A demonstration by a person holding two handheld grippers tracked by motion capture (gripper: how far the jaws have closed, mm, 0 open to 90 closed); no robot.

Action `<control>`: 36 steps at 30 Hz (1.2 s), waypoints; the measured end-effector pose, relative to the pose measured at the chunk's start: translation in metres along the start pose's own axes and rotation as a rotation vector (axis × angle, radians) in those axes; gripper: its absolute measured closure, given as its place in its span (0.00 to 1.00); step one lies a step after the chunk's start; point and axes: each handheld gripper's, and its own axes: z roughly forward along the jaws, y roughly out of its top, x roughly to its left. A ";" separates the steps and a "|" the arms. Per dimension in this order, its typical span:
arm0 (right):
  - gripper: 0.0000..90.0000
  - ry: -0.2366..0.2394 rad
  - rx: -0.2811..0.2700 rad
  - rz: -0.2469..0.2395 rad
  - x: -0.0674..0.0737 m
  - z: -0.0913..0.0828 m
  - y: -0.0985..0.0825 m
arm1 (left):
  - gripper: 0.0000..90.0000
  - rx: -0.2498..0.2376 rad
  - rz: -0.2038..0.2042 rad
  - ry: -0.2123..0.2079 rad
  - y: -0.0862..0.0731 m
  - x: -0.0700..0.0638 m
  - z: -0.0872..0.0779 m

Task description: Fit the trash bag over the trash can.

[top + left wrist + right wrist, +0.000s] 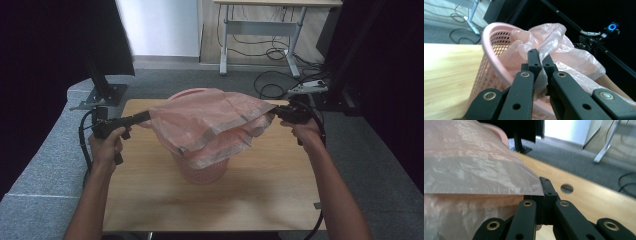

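A pink perforated basket stands upright in the middle of the wooden table. A thin pink plastic bag is stretched over its top. My left gripper is shut on the bag's left edge, beside the basket's rim; its pads pinch crumpled film. On the other side my right gripper is shut on the bag's right corner, and that film spreads flat to the left of its pads.
A black stand with a metal base sits at the table's far left corner. Cables and a power strip lie on the grey carpet beyond, under a desk. A round hole is in the tabletop near the right gripper.
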 end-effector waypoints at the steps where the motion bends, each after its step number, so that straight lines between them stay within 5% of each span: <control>1: 0.99 0.002 0.008 0.007 -0.001 0.002 -0.004 | 0.99 0.007 -0.001 0.000 -0.001 0.001 0.001; 6: 0.99 0.026 0.017 0.041 -0.006 0.003 -0.019 | 0.99 0.030 0.005 0.007 -0.003 0.001 0.009; 9: 0.76 0.041 -0.032 0.045 -0.003 -0.010 -0.024 | 0.99 0.024 0.006 0.009 -0.002 -0.001 0.008; 13: 0.58 0.065 -0.090 0.040 0.005 -0.038 -0.034 | 0.99 0.023 0.006 0.014 -0.002 -0.001 0.006; 21: 0.46 0.118 -0.168 -0.013 0.034 -0.081 -0.054 | 0.99 0.018 0.014 0.013 -0.003 -0.005 0.007; 26: 0.38 0.168 -0.176 -0.028 0.054 -0.079 -0.047 | 0.99 0.015 0.024 0.011 -0.002 -0.008 0.010; 29: 0.40 0.193 -0.163 -0.012 0.061 -0.064 -0.043 | 0.99 0.014 0.033 0.018 -0.003 -0.009 0.012; 32: 0.57 0.214 -0.148 -0.005 0.069 -0.049 -0.041 | 0.99 0.018 0.050 0.030 -0.003 -0.011 0.012; 36: 0.86 0.223 -0.167 -0.054 0.079 -0.041 -0.043 | 0.99 0.019 0.077 0.056 -0.005 -0.014 0.011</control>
